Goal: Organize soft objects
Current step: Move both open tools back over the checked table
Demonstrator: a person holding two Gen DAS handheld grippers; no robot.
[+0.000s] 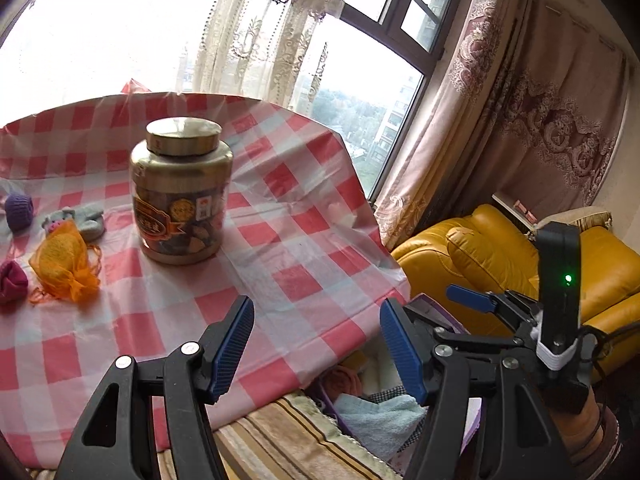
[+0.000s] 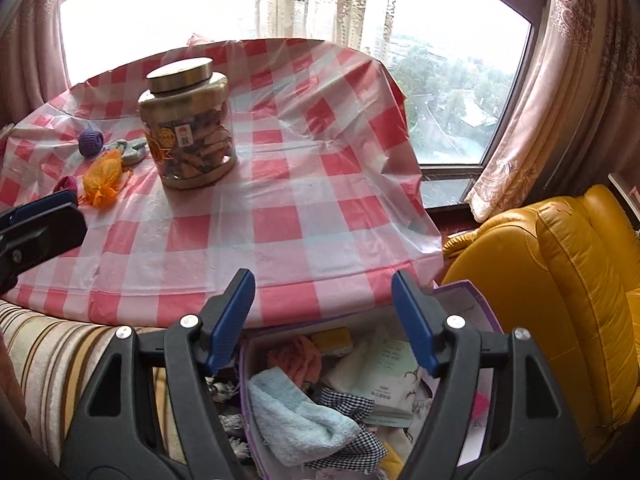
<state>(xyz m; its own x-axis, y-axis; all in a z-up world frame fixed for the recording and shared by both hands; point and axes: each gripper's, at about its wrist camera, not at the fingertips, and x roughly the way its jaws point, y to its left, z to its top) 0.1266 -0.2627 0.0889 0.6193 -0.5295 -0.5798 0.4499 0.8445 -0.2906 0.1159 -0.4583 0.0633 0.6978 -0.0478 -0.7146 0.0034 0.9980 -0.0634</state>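
Left gripper (image 1: 316, 344): jaws spread, nothing between the blue pads; it hangs over the near edge of the table, with the box at its 5 o'clock.
Right gripper (image 2: 323, 320): jaws spread and empty, held above the open box; in the left wrist view it shows at 3 o'clock (image 1: 424, 308).
Soft things on the table: an orange mesh pouch (image 1: 64, 260), a purple knitted ball (image 1: 19, 208), a pale blue-grey sock (image 1: 86, 220) and a dark pink bundle (image 1: 12, 282) lie close together at 9 o'clock in the left wrist view, well apart from both grippers.
Box (image 2: 460, 300): purple-walled, open at the top, standing below the table edge; it holds a light blue towel (image 2: 296, 420), a black-and-white checked cloth (image 2: 348, 404), an orange-pink cloth (image 2: 296, 356) and a white printed packet (image 2: 390, 380).
In the way: a gold-lidded jar (image 1: 182, 192) stands upright on the table at 11 o'clock from the left gripper, just beside the sock and pouch, between the soft things and the bare side of the table.
Table (image 1: 304, 240): covered by a red-and-white checked plastic cloth; from the jar round to 2 o'clock the top is bare up to its edge, where the cloth hangs down.
Edges: a striped cushion (image 2: 52, 360) lies under the table's near edge at 7 o'clock; a yellow leather armchair (image 2: 568, 280) closes in at 3 o'clock, just beside the box.
Beyond: window and patterned curtains (image 1: 552, 112) behind the table at 12 to 2 o'clock.
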